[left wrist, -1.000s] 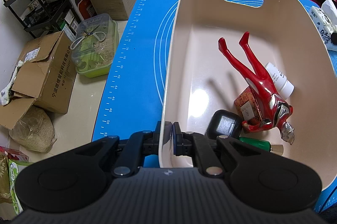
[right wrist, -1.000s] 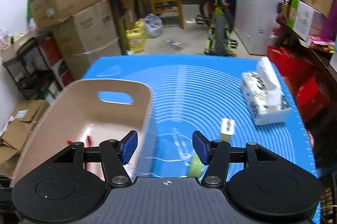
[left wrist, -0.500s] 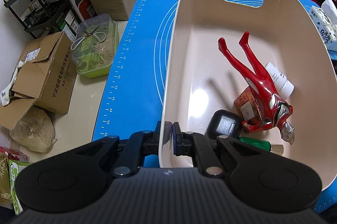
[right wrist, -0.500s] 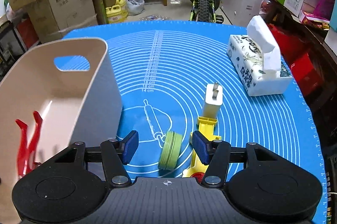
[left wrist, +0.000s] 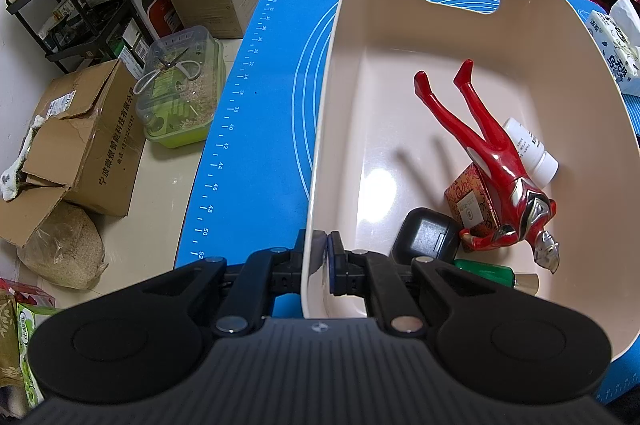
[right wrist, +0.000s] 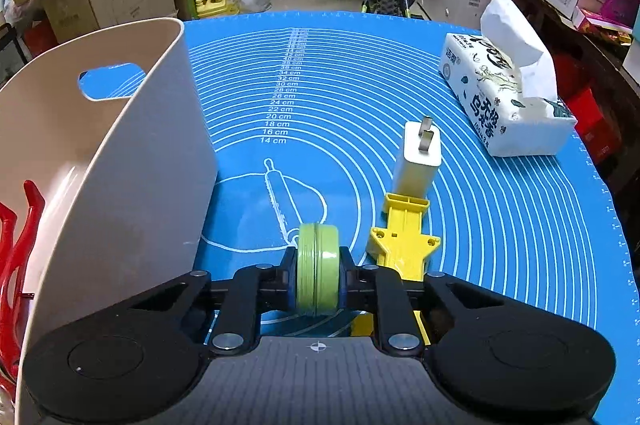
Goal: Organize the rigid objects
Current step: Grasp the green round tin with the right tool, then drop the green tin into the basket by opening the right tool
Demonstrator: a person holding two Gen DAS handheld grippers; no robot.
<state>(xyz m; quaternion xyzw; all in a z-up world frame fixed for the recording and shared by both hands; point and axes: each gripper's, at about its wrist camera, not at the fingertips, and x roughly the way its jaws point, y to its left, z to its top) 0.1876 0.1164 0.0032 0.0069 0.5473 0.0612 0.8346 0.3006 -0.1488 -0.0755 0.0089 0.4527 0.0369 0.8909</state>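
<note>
Green round tin [right wrist: 317, 271] sits clamped on edge in the right gripper [right wrist: 317, 277] over the blue mat [right wrist: 500, 225], while the left gripper [left wrist: 323, 261] pinches the beige plastic bin's rim [left wrist: 310, 225].

Blue mat [right wrist: 500, 225] under all: beige bin [right wrist: 132, 185] left of right gripper [right wrist: 318, 271], yellow toy [right wrist: 402, 245] just right, white charger [right wrist: 418, 161] ahead, tissue pack [right wrist: 504, 105] far right.
</note>
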